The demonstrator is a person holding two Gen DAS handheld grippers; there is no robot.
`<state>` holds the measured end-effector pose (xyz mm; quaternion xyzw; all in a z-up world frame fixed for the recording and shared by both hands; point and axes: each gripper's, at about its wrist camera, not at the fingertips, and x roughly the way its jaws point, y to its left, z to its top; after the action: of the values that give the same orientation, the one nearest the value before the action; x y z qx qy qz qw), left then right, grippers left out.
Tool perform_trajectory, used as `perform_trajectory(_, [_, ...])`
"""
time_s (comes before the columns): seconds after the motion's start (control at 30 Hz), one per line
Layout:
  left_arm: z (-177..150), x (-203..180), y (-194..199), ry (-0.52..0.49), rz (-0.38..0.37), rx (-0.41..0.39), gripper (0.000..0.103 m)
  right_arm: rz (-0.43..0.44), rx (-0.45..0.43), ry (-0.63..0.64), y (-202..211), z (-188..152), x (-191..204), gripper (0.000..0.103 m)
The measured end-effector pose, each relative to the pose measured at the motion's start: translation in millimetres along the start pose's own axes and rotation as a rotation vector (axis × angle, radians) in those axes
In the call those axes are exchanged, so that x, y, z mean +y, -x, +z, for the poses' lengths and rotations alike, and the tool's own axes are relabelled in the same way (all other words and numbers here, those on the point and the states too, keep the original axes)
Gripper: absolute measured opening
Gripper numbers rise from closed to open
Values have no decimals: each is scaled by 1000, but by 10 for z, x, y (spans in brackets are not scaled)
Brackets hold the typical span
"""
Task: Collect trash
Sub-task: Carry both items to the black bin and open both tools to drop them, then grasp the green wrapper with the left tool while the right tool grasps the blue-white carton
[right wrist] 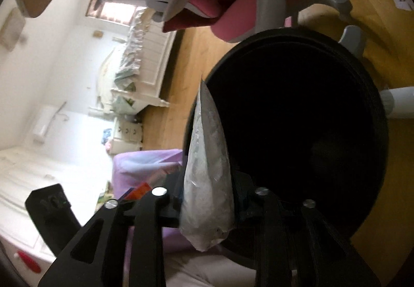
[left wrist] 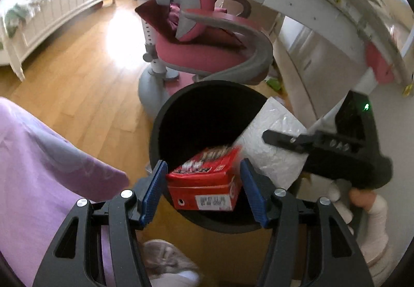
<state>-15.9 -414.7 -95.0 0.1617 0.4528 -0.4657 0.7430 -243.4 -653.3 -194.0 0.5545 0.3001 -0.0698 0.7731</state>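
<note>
We are in a bedroom with a wooden floor (left wrist: 85, 80), a white bed (left wrist: 51, 10) along the far wall, and a pink-and-grey desk chair (left wrist: 207, 36) standing beside a white surface (left wrist: 323, 15). A black round trash bin (left wrist: 207, 116) sits on the floor just in front of the chair base.

Our left gripper (left wrist: 203, 191) hangs over the near rim of the bin, its blue-padded fingers (left wrist: 154, 191) spread wide. A red carton (left wrist: 207, 183) lies between them; gaps show on both sides, so the pads do not appear to press it. The carton sits tilted over the bin's opening.

Our right gripper (right wrist: 209, 199) has its fingers closed on a white plastic bag (right wrist: 209, 170), which rises from between them as a narrow, crumpled wedge. In the left wrist view the same bag (left wrist: 274, 142) hangs at the bin's right rim, just beside the red carton, with the right gripper (left wrist: 292, 142) clamped across it. In the right wrist view the bin's (right wrist: 297, 131) dark mouth lies directly past the bag.
</note>
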Motion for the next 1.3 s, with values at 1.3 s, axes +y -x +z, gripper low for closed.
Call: perform_trajectory(1.3, [-2048, 2269, 2450, 287, 376, -185, 80, 227, 522, 603, -1833, -1718, 3568, 84])
